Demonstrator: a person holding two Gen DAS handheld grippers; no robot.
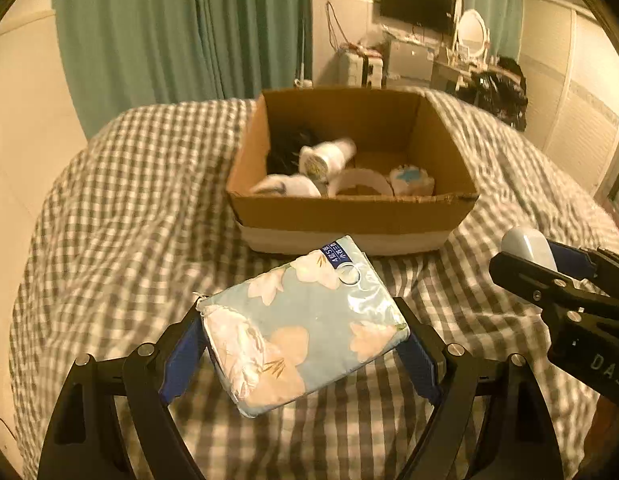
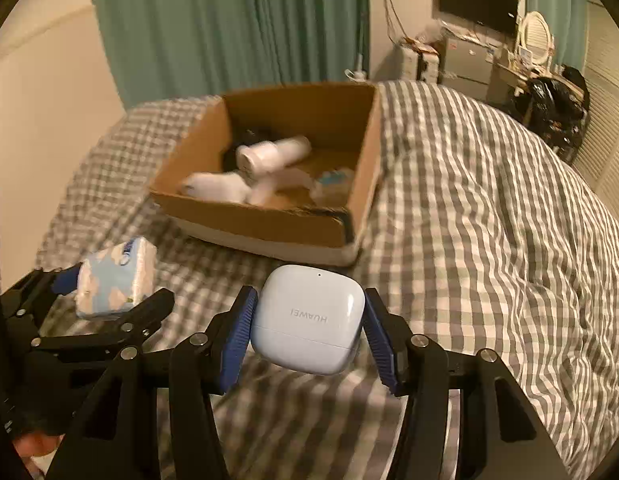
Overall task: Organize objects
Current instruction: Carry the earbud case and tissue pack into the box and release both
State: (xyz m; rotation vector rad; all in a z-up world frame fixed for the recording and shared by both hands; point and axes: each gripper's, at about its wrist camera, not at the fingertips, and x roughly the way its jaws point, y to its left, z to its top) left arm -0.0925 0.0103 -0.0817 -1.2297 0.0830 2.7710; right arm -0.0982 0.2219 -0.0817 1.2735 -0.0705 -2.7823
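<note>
Tissue pack: a soft pack of tissues [image 1: 305, 328] in a pale blue floral wrapper, held above the bed, just in front of the box.
Left gripper: the left gripper [image 1: 301, 344] is clamped on the tissue pack, one blue pad [image 1: 181, 360] pressed to each side.
Earbud case: a pale blue Huawei earbud case [image 2: 309, 318], lid closed, held above the bed near the box's front corner.
Right gripper: the right gripper [image 2: 309, 328] is closed on the earbud case, its ribbed blue pads [image 2: 237, 340] touching both sides.
Cardboard box: an open cardboard box [image 1: 349, 216] sits on the bed beyond both grippers.
Box contents: a white tube-shaped container [image 1: 327, 156] lying on its side, a white ring [image 1: 361, 180], a small blue and white item [image 1: 411, 180], another white object [image 1: 285, 185] and something dark in the back left corner; details are blurred.
Bed: a grey and white checked cover [image 2: 489, 208], wrinkled.
Background: green curtains [image 1: 181, 28], a dark wall screen [image 1: 417, 2], a round white mirror [image 1: 472, 32] on a cluttered desk.
</note>
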